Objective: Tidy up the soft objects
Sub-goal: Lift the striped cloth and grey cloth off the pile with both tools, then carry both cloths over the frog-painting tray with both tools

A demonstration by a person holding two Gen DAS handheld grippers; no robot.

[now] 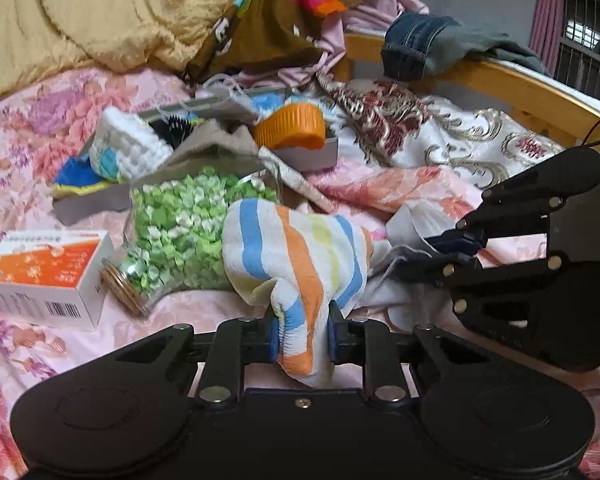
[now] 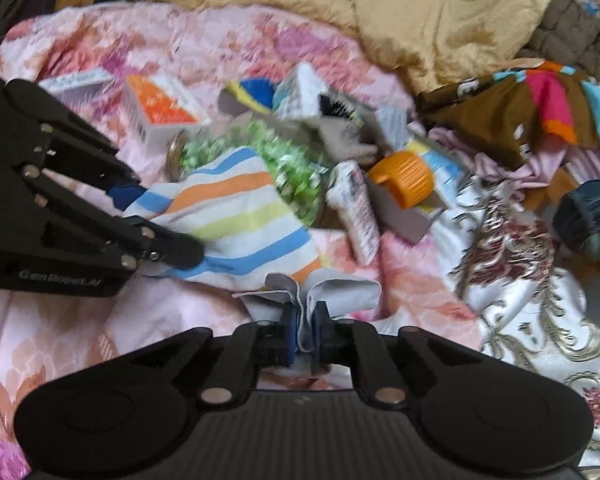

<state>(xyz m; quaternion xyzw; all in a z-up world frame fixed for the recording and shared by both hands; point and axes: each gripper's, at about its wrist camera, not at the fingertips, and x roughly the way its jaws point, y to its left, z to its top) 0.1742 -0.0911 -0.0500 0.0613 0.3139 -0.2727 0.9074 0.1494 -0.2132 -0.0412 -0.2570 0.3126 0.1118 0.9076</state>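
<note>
A white towel with blue, orange and yellow stripes (image 1: 296, 248) lies bunched on the pink floral bedsheet (image 1: 32, 120). My left gripper (image 1: 305, 336) is shut on its near fold, and the blue pads squeeze the cloth from both sides. In the right wrist view the same towel (image 2: 240, 208) stretches out from the left gripper (image 2: 160, 222). Just to its right lies a small pale grey cloth (image 2: 340, 292). My right gripper (image 2: 305, 334) is shut on a pinched fold of it. In the left wrist view the right gripper (image 1: 446, 246) grips that grey cloth (image 1: 412, 220) from the right.
A tipped jar of green paper stars (image 1: 176, 232) lies behind the towel, with an orange-and-white carton (image 1: 44, 276) to its left. A grey tray (image 1: 312, 156) holds an orange lid (image 1: 290, 126) and knitted items. A tan quilt (image 1: 100, 12), jeans (image 1: 420, 44) and the wooden bed rail (image 1: 520, 92) lie beyond.
</note>
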